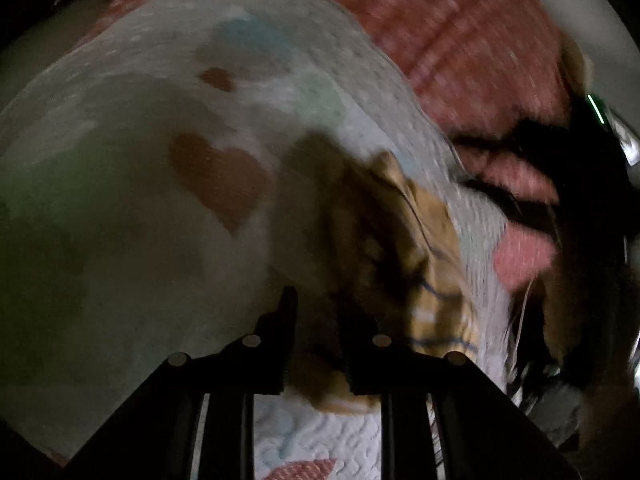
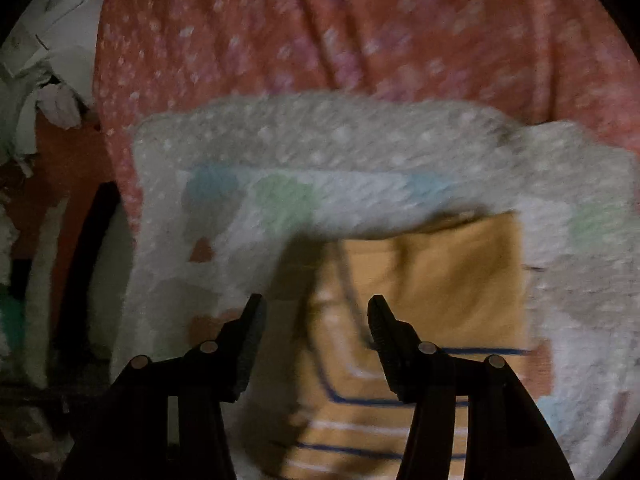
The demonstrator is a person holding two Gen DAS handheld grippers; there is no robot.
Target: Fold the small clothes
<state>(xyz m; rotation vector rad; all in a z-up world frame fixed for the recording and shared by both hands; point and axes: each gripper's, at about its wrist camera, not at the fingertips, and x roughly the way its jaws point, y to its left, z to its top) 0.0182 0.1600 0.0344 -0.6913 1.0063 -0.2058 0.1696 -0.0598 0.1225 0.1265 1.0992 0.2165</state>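
Note:
A small mustard-yellow garment with blue and white stripes (image 2: 420,312) lies on a white quilted mat with pastel hearts (image 2: 320,148). In the left wrist view the garment (image 1: 404,248) is bunched and lifted, running down between the narrow-set fingers of my left gripper (image 1: 316,304), which is shut on its edge. My right gripper (image 2: 316,308) is open and empty, hovering just above the garment's left part, its fingers astride a fold. The view is dark and motion-blurred.
A pink-red dotted bedspread (image 2: 360,28) lies under and beyond the mat. White and mixed cloth clutter (image 2: 44,60) sits at the far left. In the left wrist view the other gripper and hand show as a dark shape (image 1: 568,184) at the right.

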